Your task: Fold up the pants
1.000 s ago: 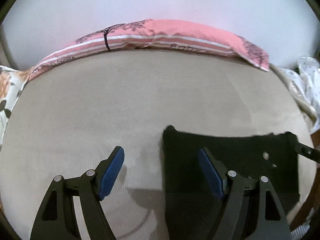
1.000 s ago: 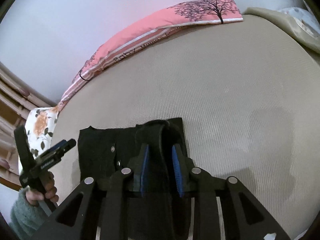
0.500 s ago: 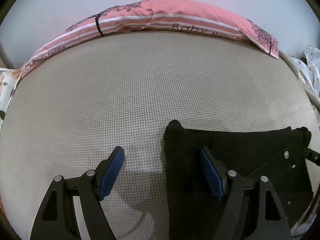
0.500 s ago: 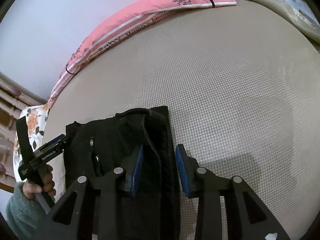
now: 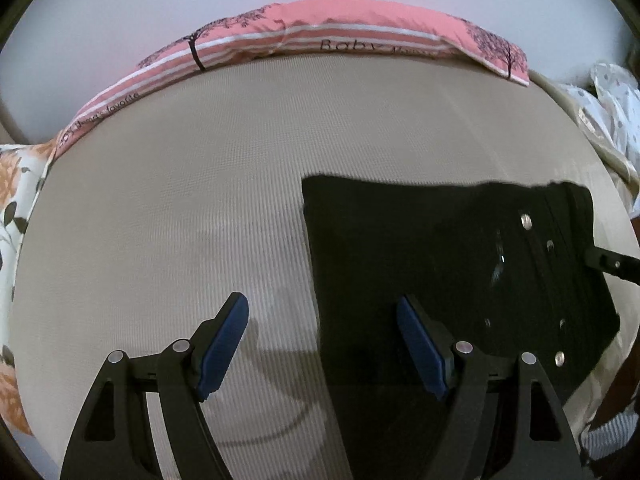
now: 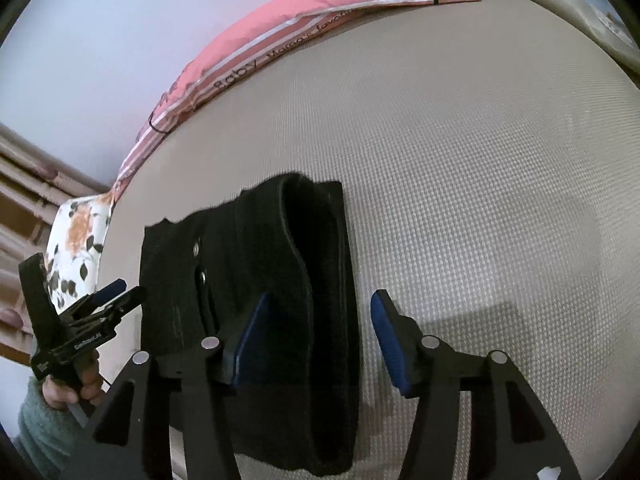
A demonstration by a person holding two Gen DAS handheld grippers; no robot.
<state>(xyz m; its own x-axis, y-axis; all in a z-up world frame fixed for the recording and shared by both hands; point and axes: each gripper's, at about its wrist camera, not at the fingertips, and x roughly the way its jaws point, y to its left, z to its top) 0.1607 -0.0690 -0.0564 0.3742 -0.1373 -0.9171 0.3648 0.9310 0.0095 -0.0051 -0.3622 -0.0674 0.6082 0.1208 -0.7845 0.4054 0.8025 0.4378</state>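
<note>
I see the black pants [image 5: 448,272] lying folded into a compact rectangle on the beige mattress [image 5: 200,200], well short of the pink pillow [image 5: 340,36] that runs along the wall at the mattress's far edge. A floral pillow [image 6: 76,240] sits at the left end of the pink pillow, and pale bedding [image 5: 616,96] is bunched at its right end. My left gripper [image 5: 322,344] has its fingers spread wide, holding nothing, straddling the pants' left edge. My right gripper [image 6: 316,340] is also wide open and empty, straddling the opposite edge where the waistband rolls up. The dark fabric hides its folds; the pants' near edge is cut off behind the fingers.
</note>
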